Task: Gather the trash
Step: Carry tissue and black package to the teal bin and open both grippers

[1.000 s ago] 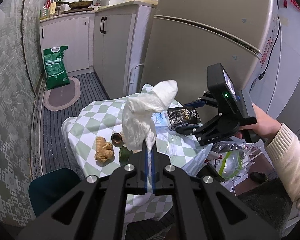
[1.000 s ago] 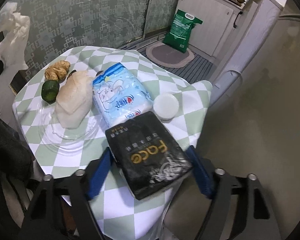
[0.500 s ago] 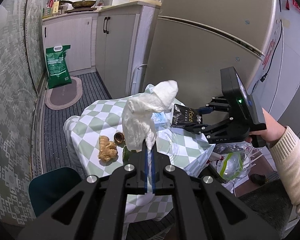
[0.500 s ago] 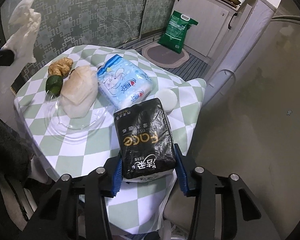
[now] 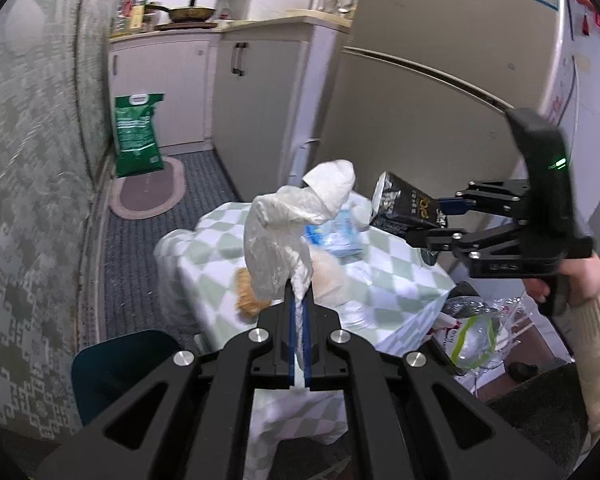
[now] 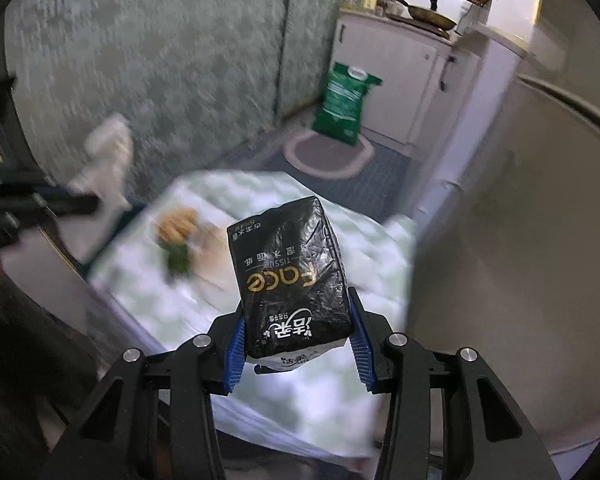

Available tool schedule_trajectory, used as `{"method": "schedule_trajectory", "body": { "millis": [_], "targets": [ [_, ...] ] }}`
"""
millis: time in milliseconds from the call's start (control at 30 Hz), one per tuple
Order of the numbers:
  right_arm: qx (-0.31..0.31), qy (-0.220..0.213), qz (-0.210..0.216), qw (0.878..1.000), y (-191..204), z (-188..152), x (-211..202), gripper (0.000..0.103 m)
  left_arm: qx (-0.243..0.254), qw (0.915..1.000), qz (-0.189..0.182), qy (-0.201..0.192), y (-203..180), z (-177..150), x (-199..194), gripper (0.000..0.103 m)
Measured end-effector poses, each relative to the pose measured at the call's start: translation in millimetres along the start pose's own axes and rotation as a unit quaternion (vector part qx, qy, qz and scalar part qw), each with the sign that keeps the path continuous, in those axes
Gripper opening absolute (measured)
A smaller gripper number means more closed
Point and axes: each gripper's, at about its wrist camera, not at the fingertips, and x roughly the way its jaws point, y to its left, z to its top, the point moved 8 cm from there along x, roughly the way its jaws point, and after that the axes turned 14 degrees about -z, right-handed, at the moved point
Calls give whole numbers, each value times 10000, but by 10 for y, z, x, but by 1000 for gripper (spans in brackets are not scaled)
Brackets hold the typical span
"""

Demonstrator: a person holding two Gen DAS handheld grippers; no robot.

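Black tissue pack (image 6: 290,276) sits clamped in the right claw (image 6: 296,350), lifted off the counter (image 5: 396,280). Left claw (image 5: 298,308) pinches crumpled white plastic (image 5: 288,232). Neither is binned yet.

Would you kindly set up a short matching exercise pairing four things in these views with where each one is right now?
Things:
1. black tissue pack
2. crumpled white plastic bag
3. green sack
4. ginger root

Places:
a. on the floor against the cabinet
b. pinched in the left gripper
c. lying on the checked tablecloth
d. clamped in the right gripper, lifted off the table

Pairs: 1-d, 2-b, 3-a, 4-c
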Motion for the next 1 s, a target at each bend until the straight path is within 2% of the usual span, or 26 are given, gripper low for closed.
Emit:
{"method": "schedule_trajectory", "body": {
  "millis": [133, 333, 600, 767, 800, 833, 867, 900, 933, 1000],
  "targets": [
    [57, -114, 467, 9988, 559, 253, -118, 45, -121, 9996, 258, -61, 225, -103, -194, 3],
    [-138, -165, 814, 9965, 1244, 511, -163, 45, -359, 9975, 595, -120, 596, -255, -483, 3],
    [-73, 146, 1014, 9947, 1803, 662, 28, 45, -912, 9909, 992, 29, 1103, -546, -710, 3],
    [-155, 342, 1181, 9923, 2115, 661, 124, 45, -1080, 9876, 1125, 155, 1249, -716, -764, 4],
    [-160, 368, 1188, 9921, 2159, 667, 136, 45, -1143, 9865, 1156, 172, 1290, -753, -777, 9],
    [-174, 388, 1180, 9921, 2189, 663, 147, 45, -1225, 9850, 1199, 218, 1351, -799, -780, 33],
    [-199, 419, 1172, 9920, 2223, 661, 168, 45, -1273, 9838, 1237, 231, 1396, -818, -781, 44],
    [-213, 460, 1155, 9920, 2248, 657, 196, 45, -1303, 9829, 1282, 217, 1417, -833, -795, 39],
    [-227, 502, 1137, 9920, 2270, 655, 227, 45, -1318, 9821, 1321, 249, 1448, -847, -792, 30],
    [-233, 557, 1135, 9917, 2285, 660, 273, 45, -1370, 9810, 1348, 246, 1489, -855, -800, 30]
  ]
}}
